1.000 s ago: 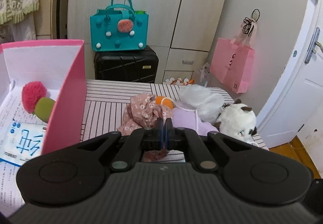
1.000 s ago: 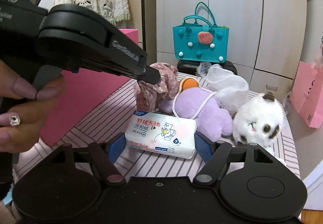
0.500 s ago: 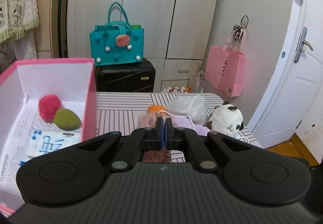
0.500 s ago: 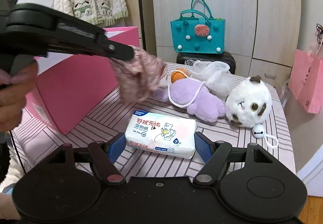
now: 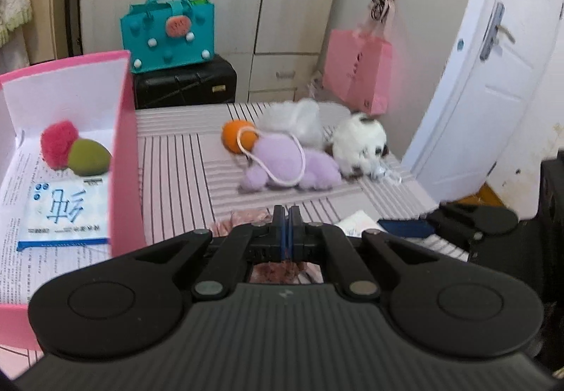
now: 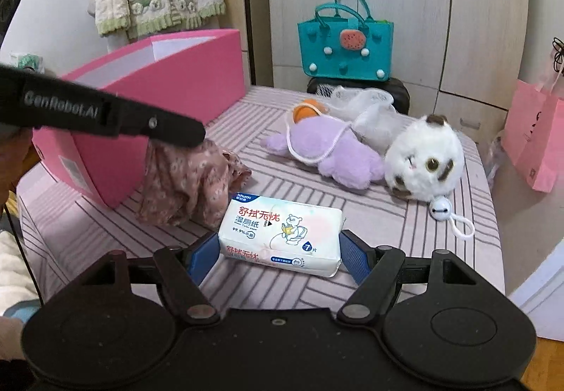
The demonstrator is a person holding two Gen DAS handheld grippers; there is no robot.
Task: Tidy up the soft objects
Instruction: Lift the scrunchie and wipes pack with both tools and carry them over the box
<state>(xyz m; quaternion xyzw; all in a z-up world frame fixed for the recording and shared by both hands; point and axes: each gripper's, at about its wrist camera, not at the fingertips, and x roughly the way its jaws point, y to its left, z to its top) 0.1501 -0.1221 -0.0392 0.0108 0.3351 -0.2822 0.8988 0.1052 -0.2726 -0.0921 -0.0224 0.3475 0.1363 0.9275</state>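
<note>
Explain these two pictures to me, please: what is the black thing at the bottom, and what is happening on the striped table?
No robot here: a person holds one two-finger claw in each hand, with a camera on each claw looking along its fingers. The left claw is shut on a floral cloth, which hangs beside the pink box. In the other view, the right claw has a white wipes pack between its fingers. On the striped table lie a purple plush, a white plush and white netting. The box already holds a red pompom and a green sponge.
</note>
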